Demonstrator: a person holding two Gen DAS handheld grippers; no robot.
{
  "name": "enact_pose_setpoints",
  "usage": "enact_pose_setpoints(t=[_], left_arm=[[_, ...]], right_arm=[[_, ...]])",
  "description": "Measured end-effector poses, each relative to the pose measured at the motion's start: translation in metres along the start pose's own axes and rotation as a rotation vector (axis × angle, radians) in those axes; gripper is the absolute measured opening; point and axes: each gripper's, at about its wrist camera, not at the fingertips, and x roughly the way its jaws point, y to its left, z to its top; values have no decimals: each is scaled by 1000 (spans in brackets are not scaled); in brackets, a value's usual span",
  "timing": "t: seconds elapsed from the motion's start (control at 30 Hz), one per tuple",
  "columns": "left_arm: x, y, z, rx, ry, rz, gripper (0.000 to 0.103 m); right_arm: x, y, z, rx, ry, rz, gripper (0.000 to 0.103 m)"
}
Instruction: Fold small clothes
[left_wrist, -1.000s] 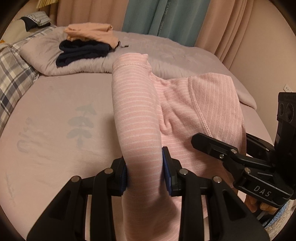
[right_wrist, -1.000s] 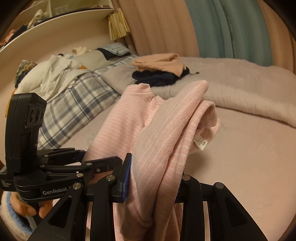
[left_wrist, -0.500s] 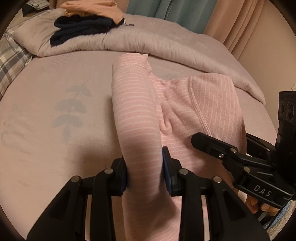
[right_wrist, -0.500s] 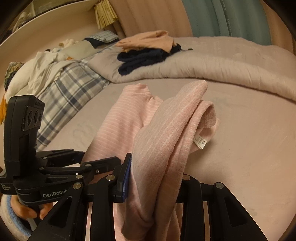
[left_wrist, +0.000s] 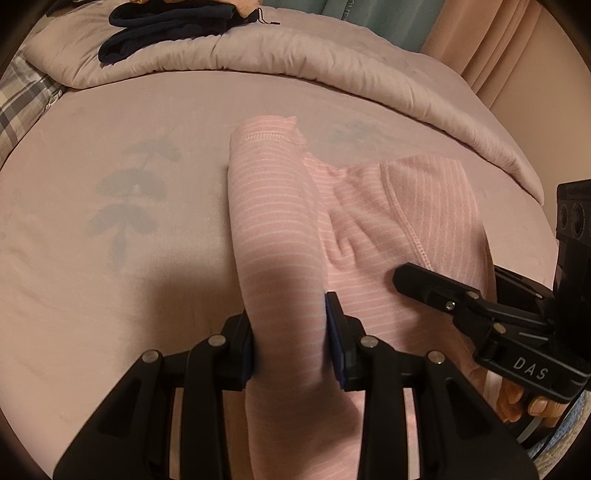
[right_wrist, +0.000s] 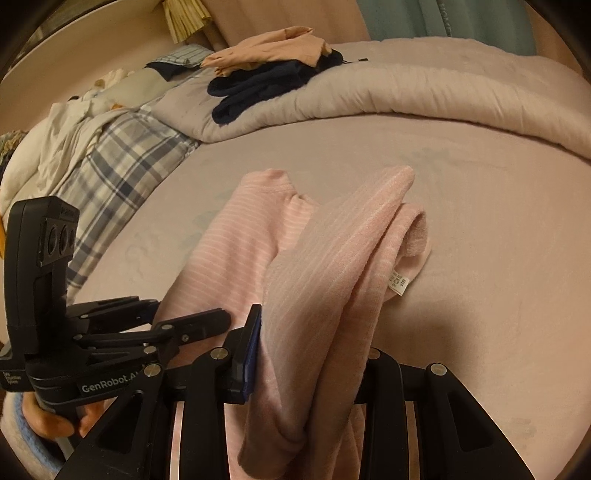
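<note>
Left wrist view: my left gripper is clamping a rolled band of the pink striped garment, jaws narrowed onto the cloth with both blue pads pressing it. The garment is draping forward from my jaws toward the bed, its hemmed end hanging on the near side of the rolled duvet. My right gripper is working just beside that garment, on its right.

Right wrist view: my right gripper is pinching a bunched fold of the same garment, jaws part closed on the thick cloth; the care label is dangling from it, on the near side of the duvet.

Judged step: I am carrying the garment, gripped at two points, down to the bed for laying out. The next move calls for lowering both grips evenly, keeping the cloth taut between them, so it lands flat before folding.
</note>
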Motion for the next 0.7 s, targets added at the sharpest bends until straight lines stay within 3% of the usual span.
enact_pose_setpoints(t=[0.17, 0.43, 0.53, 0.7], left_arm=[[2, 3, -1, -9, 7, 10, 38], [-3, 6, -4, -16, 3, 29, 42], [-9, 6, -5, -13, -7, 43, 42], [-26, 5, -9, 1, -40, 79, 39]], right_arm=[[0, -6, -2, 23, 21, -9, 35], [0, -16, -2, 68, 44, -27, 45], [-6, -21, -3, 82, 34, -47, 54], [-21, -33, -6, 120, 9, -68, 56]])
